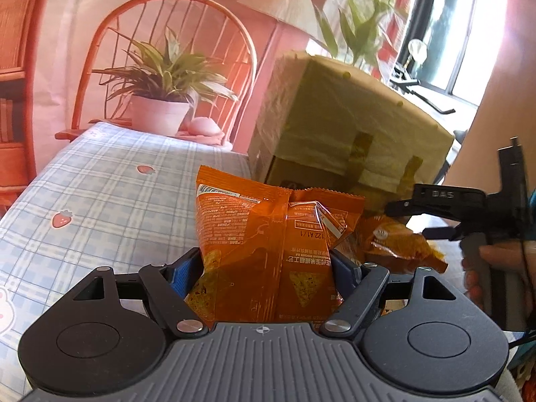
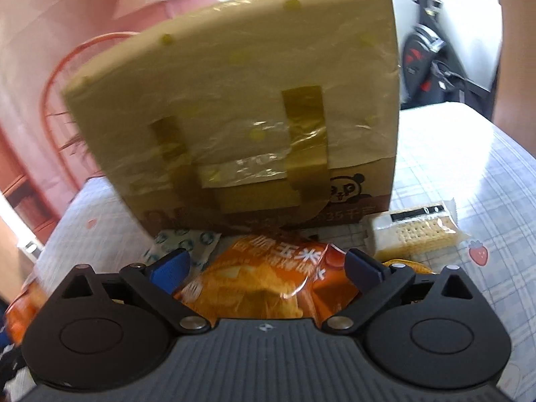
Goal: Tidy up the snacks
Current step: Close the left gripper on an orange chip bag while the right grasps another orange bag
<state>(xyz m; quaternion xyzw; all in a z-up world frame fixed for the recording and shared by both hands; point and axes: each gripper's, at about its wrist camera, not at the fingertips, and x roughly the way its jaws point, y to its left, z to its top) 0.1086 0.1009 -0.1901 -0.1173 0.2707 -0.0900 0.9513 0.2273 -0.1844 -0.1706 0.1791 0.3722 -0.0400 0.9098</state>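
left gripper [image 1: 268, 268] clamping upright orange bag [image 1: 268, 234], blue pads [image 1: 182, 274] pressing both sides, bag's long axis standing up out of jaws, lifted off checked cloth [image 1: 100, 184]. box [image 1: 335, 124] sitting just behind. second bag [image 2: 264, 274] lying crumpled before box [image 2: 234, 100], long axis across jaws. right gripper [image 2: 266, 264] spreading wide, straddling it, pads [image 2: 361, 264] looking clear of foil, nothing gripped. right hand nearer this one. cracker pack [image 2: 415, 234] lying far right beside box.
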